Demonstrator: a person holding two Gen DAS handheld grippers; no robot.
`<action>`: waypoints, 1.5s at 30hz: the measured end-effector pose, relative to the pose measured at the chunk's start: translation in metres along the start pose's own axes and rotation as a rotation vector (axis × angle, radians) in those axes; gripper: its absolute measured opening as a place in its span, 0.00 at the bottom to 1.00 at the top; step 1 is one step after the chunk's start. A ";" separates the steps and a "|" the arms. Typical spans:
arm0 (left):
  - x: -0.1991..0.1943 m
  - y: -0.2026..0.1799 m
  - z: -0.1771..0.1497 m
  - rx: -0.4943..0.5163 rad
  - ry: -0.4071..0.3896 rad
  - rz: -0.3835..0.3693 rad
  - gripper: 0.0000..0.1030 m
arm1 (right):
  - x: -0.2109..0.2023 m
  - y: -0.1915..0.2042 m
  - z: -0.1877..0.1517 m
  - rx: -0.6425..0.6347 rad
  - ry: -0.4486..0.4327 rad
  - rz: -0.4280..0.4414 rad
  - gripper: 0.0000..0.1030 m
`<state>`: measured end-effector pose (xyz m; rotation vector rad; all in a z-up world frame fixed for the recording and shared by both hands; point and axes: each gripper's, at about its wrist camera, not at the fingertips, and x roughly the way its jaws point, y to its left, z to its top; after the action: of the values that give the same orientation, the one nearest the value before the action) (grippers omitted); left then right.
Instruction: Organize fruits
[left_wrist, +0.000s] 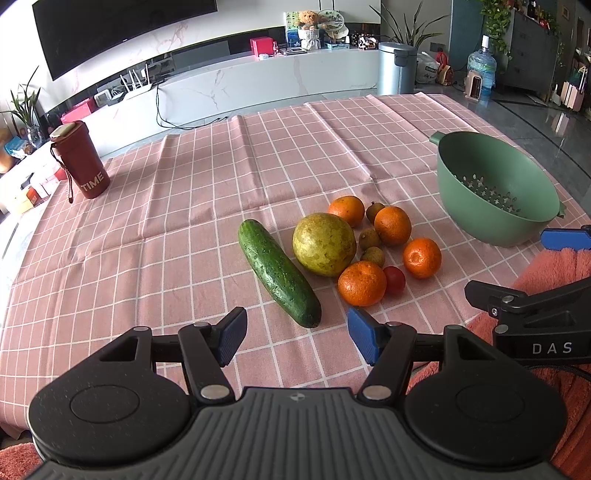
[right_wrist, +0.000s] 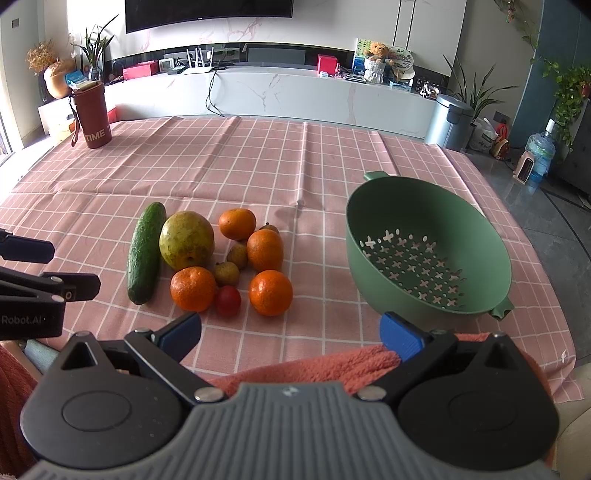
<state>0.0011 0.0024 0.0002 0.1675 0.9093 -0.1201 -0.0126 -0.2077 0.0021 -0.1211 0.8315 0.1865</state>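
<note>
A pile of produce lies on the pink checked tablecloth (left_wrist: 184, 206): a cucumber (left_wrist: 277, 272) (right_wrist: 145, 251), a large yellow-green pear (left_wrist: 324, 243) (right_wrist: 186, 240), several oranges (left_wrist: 362, 283) (right_wrist: 270, 292), a cherry tomato (left_wrist: 394, 279) (right_wrist: 228, 300) and small brown longans (left_wrist: 373, 256) (right_wrist: 226, 273). An empty green colander (left_wrist: 498, 192) (right_wrist: 428, 254) stands to the right. My left gripper (left_wrist: 297, 339) is open, near the cucumber's near end. My right gripper (right_wrist: 291, 332) is open, just short of the fruit and colander. It also shows in the left wrist view (left_wrist: 535, 273).
A red tumbler marked TIME (left_wrist: 83, 162) (right_wrist: 92, 114) stands at the table's far left. An orange fleece sleeve (right_wrist: 314, 369) lies under the right gripper. Beyond the table are a white TV cabinet (right_wrist: 295, 92) and a grey bin (right_wrist: 448, 123).
</note>
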 end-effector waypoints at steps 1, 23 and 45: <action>0.000 0.000 0.000 0.000 0.000 -0.002 0.72 | 0.000 0.000 0.000 0.000 0.000 0.000 0.96; 0.001 -0.001 -0.001 0.007 0.003 0.000 0.72 | 0.000 0.000 0.000 -0.002 0.000 -0.002 0.96; 0.002 -0.001 -0.004 -0.002 0.007 -0.006 0.72 | 0.000 0.000 -0.001 -0.006 0.002 -0.004 0.96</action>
<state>-0.0005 0.0016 -0.0040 0.1635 0.9167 -0.1248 -0.0130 -0.2075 0.0014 -0.1284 0.8329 0.1850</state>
